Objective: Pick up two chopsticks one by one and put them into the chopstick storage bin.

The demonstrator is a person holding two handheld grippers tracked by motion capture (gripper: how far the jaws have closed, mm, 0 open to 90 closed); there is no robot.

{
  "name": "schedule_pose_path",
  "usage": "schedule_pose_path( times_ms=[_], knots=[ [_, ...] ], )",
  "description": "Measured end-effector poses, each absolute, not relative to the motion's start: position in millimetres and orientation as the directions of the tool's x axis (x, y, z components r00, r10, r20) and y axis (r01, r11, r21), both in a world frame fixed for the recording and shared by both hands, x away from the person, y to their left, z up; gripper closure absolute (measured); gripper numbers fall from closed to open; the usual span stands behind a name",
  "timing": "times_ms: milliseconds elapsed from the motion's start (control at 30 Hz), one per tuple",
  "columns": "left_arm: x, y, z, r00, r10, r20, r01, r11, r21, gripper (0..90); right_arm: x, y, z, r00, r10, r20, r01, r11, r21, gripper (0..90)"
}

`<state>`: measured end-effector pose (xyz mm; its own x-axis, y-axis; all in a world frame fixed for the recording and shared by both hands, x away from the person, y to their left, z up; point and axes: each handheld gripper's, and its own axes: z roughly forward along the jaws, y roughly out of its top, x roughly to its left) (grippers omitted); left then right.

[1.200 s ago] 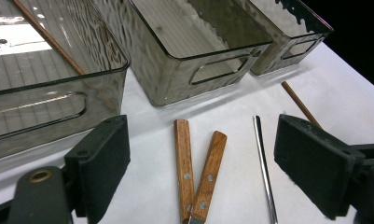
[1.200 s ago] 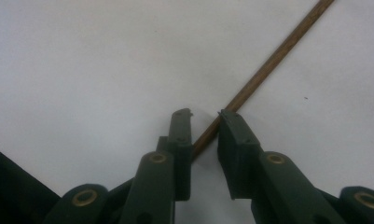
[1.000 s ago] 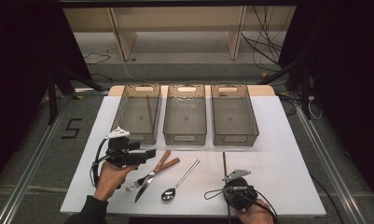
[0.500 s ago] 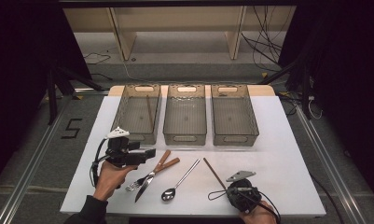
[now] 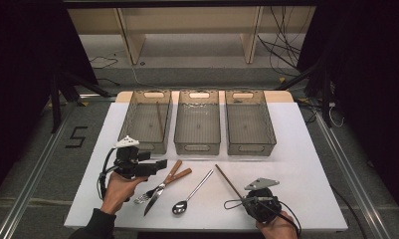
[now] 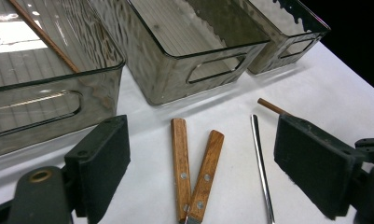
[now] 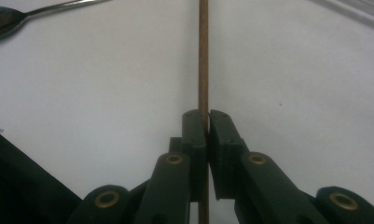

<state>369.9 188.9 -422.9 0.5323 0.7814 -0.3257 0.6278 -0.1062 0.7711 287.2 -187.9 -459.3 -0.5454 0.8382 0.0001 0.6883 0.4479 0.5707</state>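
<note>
- Sorting cutlery from the white table [image 5: 306, 164] into three bins seems just started; the left bin [image 5: 132, 119] at the far edge already holds one chopstick [image 5: 159, 118].
- The left gripper [image 5: 159, 166] hovers released near the front-left corner, above the fork [image 5: 149, 193] and knife [image 5: 162, 191].
- The right gripper [image 5: 247, 199] is clenched on the second chopstick [image 5: 229, 180] near the front edge.
- The spoon [image 5: 189, 195], fork and knife are not yet sorted.
</note>
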Motion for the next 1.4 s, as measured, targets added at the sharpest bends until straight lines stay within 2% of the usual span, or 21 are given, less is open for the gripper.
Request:
schedule_pose_path(
  times_ms=[233,733,1400],
  knots=[
    [369,182,-426,0.544,0.767,-0.340,0.637,-0.113,0.763,18.2,286,-190,-449,-0.556,0.831,0.014,0.662,0.433,0.612,86.1],
    [363,156,-429,0.585,0.709,-0.395,0.655,-0.126,0.745,18.1,289,-167,-415,-0.633,0.774,0.002,0.536,0.436,0.723,86.0],
    [357,130,-428,0.626,0.612,-0.484,0.670,-0.105,0.735,18.6,300,-135,-405,-0.703,0.711,0.017,0.441,0.418,0.794,86.0]
  ],
)
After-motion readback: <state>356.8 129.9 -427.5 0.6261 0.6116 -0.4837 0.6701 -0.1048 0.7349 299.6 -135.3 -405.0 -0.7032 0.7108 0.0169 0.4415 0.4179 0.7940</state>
